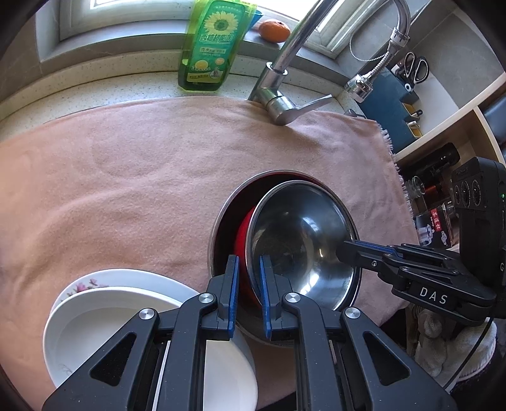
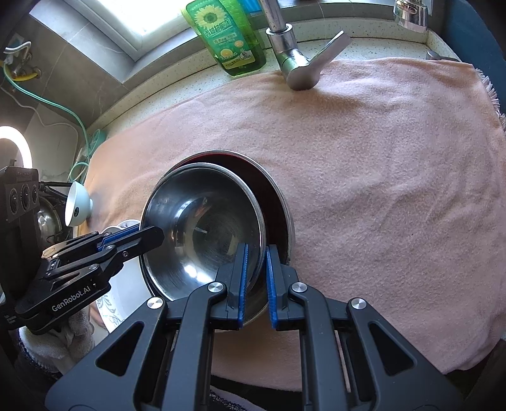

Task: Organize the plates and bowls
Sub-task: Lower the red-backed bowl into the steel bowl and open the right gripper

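Note:
A steel bowl (image 1: 300,240) with a red outside leans tilted inside a larger steel bowl (image 1: 221,221) on the pink cloth. My left gripper (image 1: 249,284) is shut on the smaller bowl's near-left rim, one pad inside and one on the red outside. My right gripper (image 2: 256,278) is shut on the opposite rim of the same steel bowl (image 2: 202,234). Each gripper shows in the other's view: the right gripper (image 1: 343,249) reaches in from the right, the left gripper (image 2: 158,235) from the left. The larger bowl (image 2: 278,208) rings it behind.
A pink cloth (image 1: 142,177) covers the counter. Stacked white plates (image 1: 104,316) lie at the lower left, the bottom one flowered. At the back stand a faucet (image 1: 278,95), a green soap bottle (image 1: 208,47) and an orange (image 1: 274,30). A small white bowl (image 2: 77,205) sits at the left.

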